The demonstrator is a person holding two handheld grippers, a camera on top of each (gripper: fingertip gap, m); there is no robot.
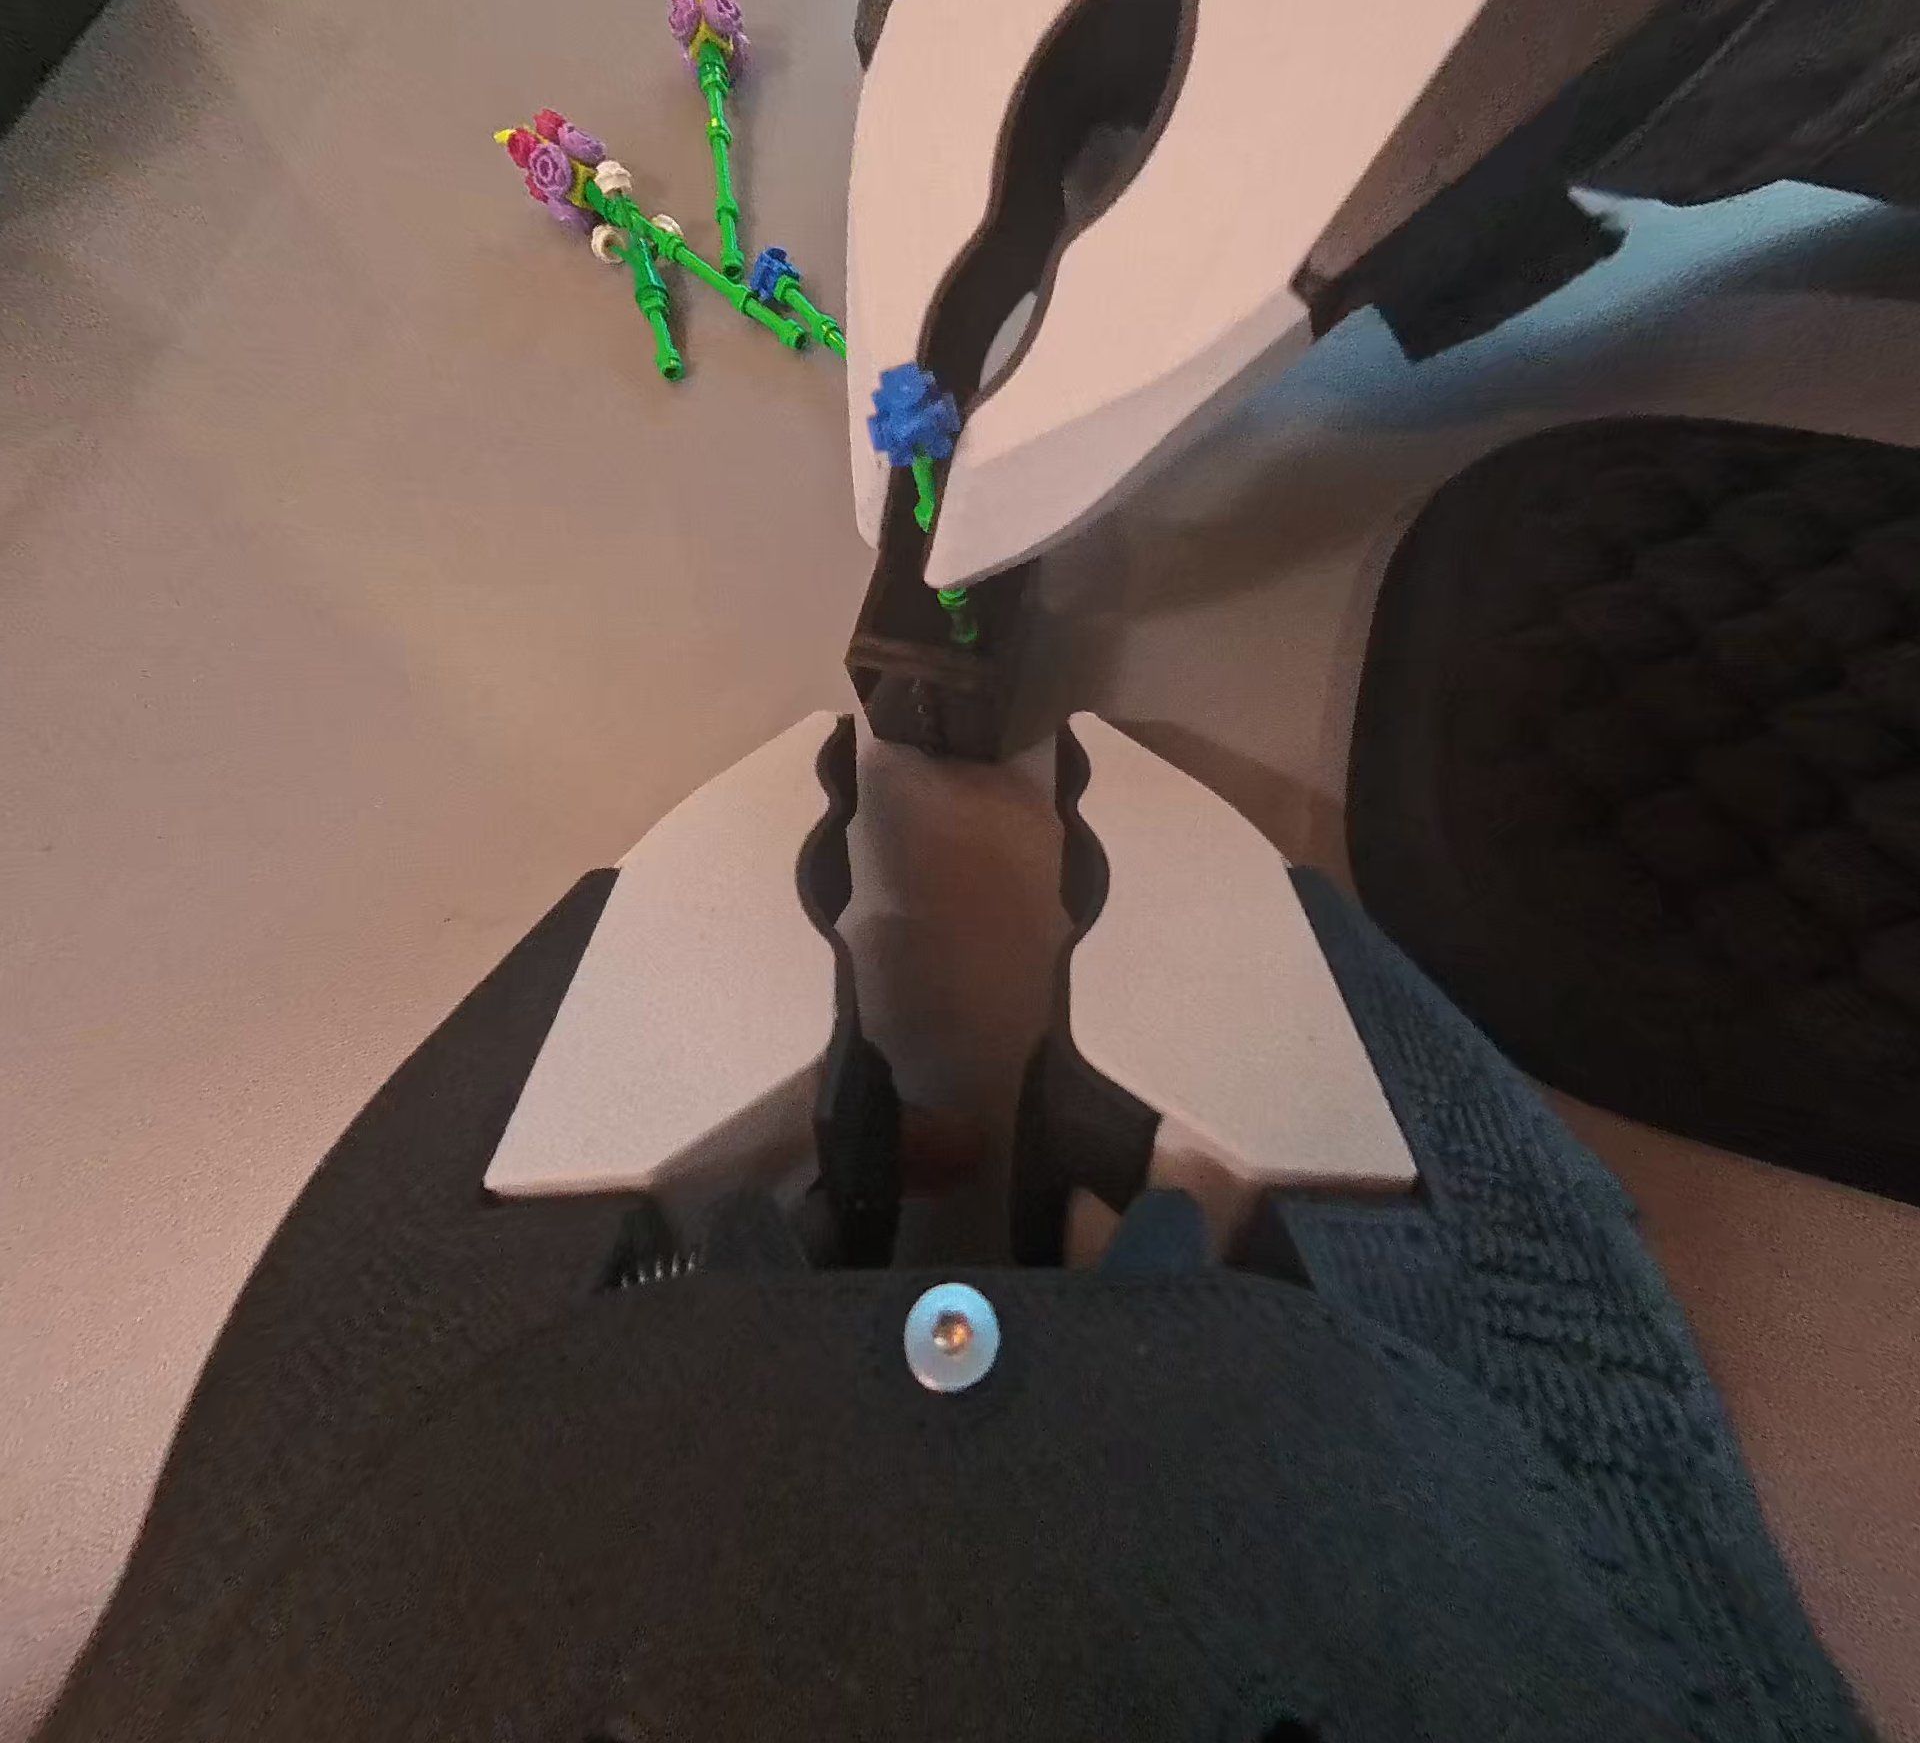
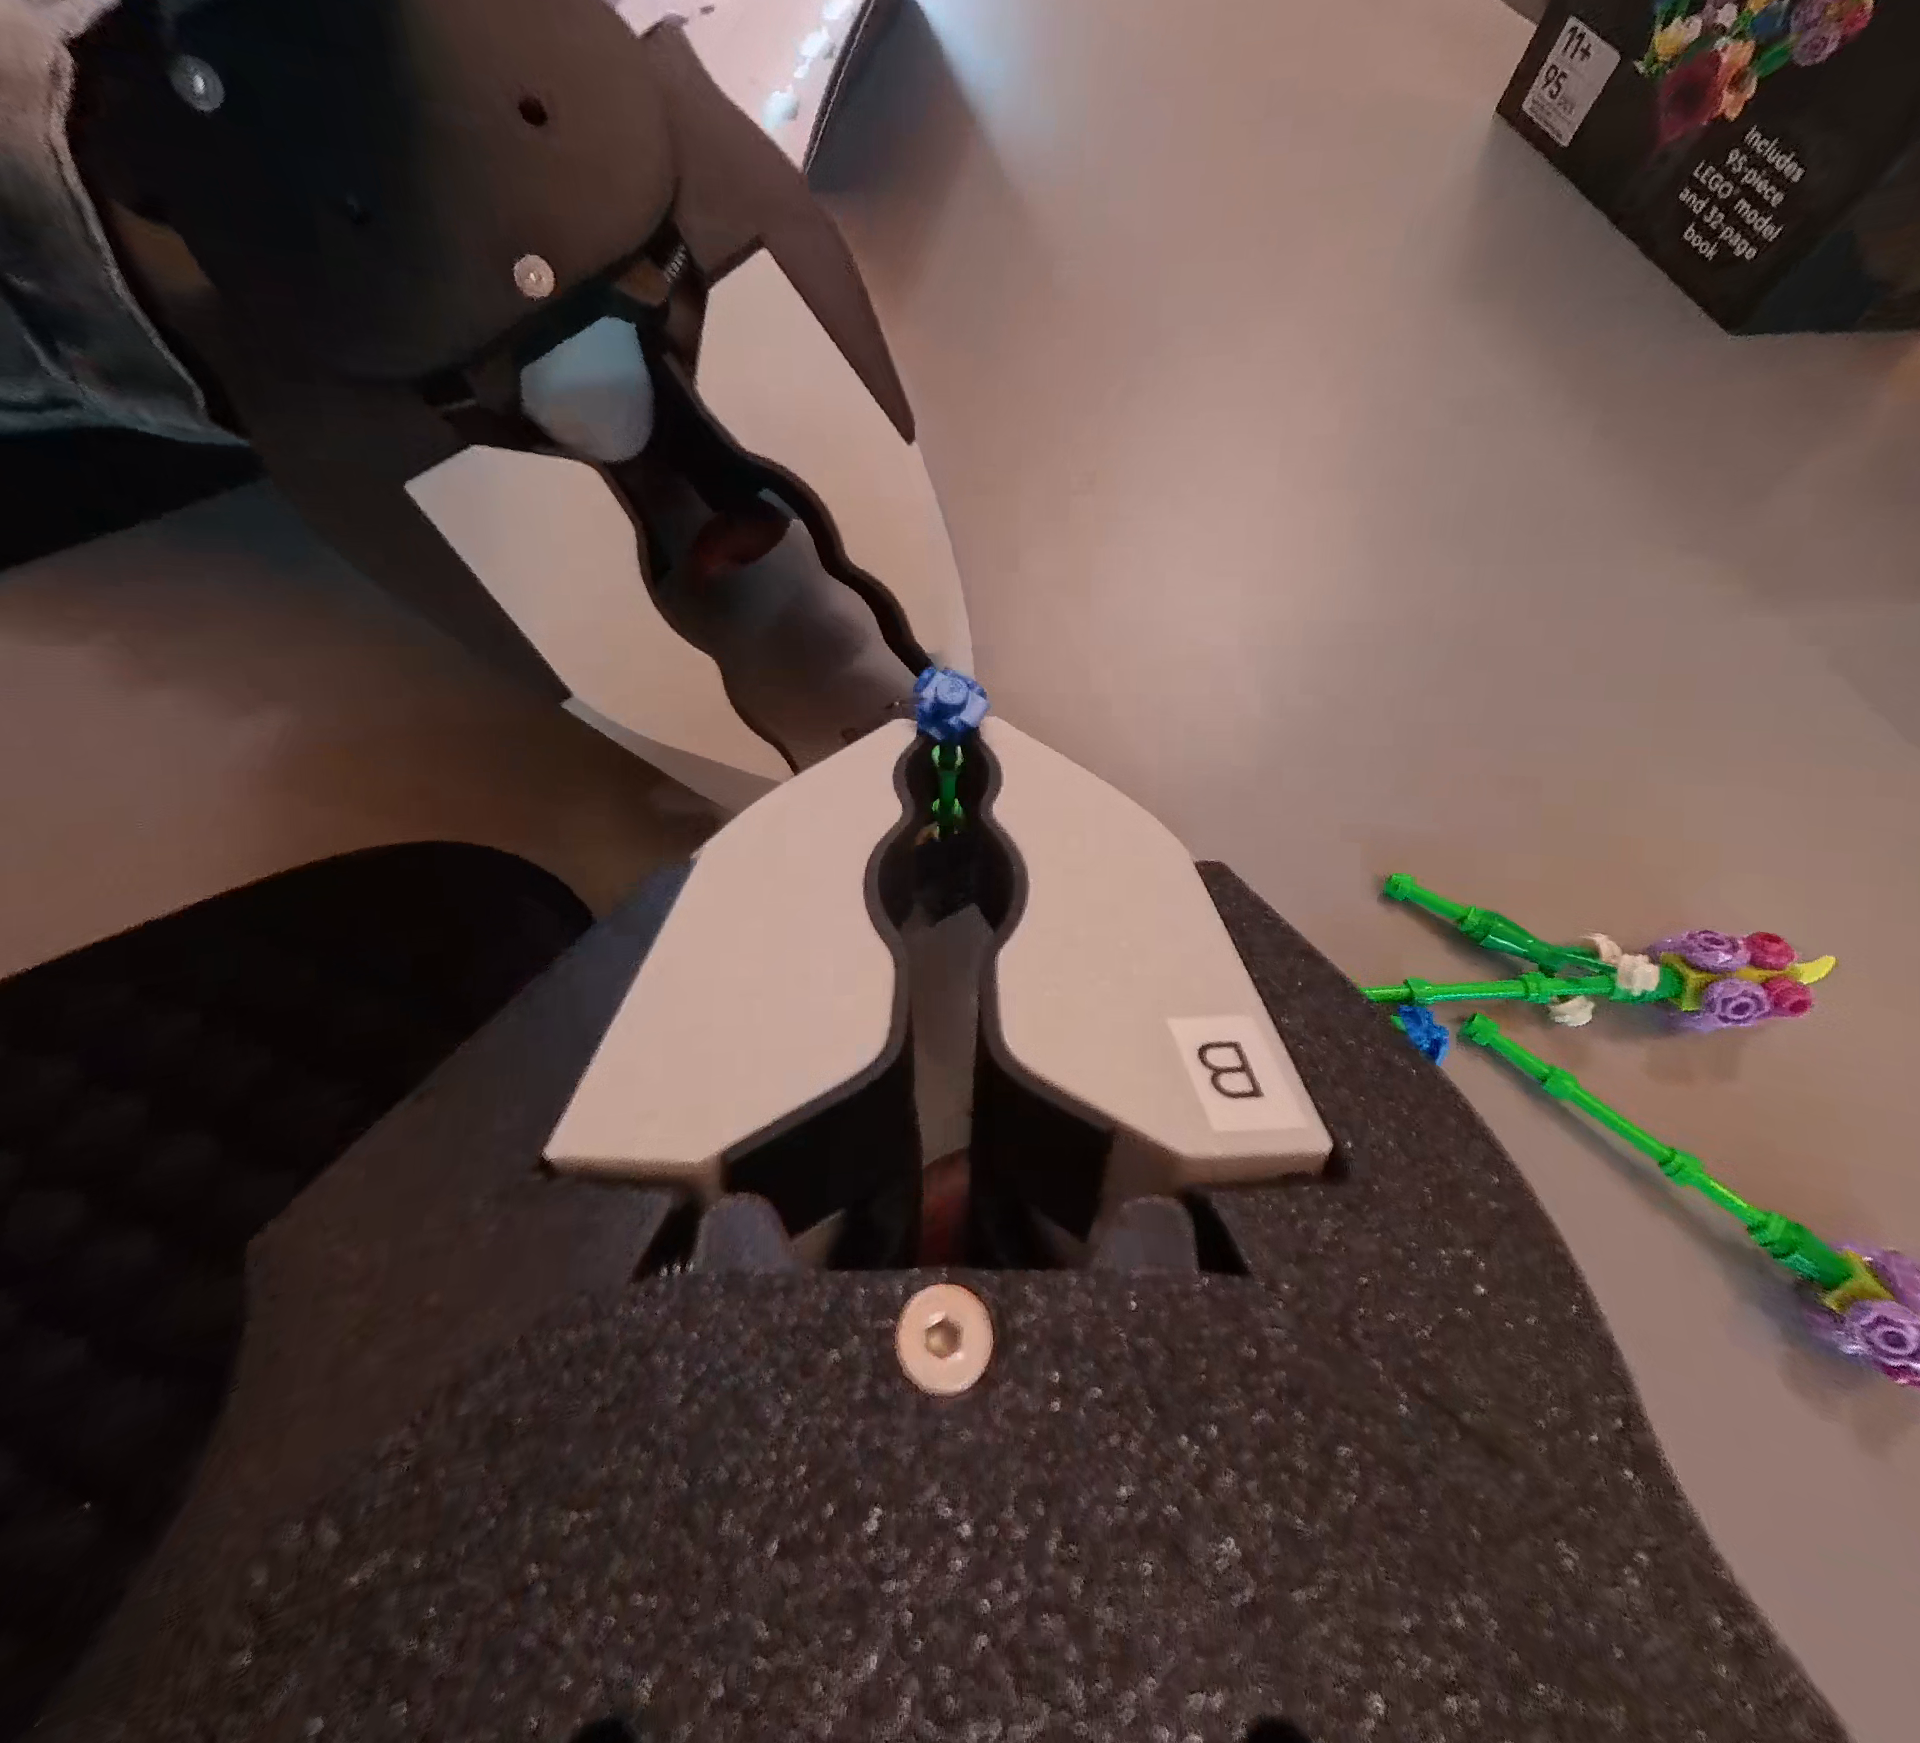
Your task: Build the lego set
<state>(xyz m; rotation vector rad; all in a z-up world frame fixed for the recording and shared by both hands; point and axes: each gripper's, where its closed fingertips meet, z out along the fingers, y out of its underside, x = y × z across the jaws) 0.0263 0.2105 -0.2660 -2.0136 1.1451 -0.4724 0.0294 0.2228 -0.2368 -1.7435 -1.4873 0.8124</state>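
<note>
Right now my right hand-held gripper (image 2: 943, 737) pinches the blue flower stem (image 2: 948, 706); my left hand-held gripper (image 1: 951, 737) stands open, touching its bloom. Next, I judge, pressing that bloom home squarely.

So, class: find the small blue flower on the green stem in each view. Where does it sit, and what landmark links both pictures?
Left wrist view: blue flower right of centre, pinched in the other hand-held gripper's tips.
Right wrist view: centre, at the right hand-held gripper tips.
Shared landmark: purple flower stems on the table.
</note>
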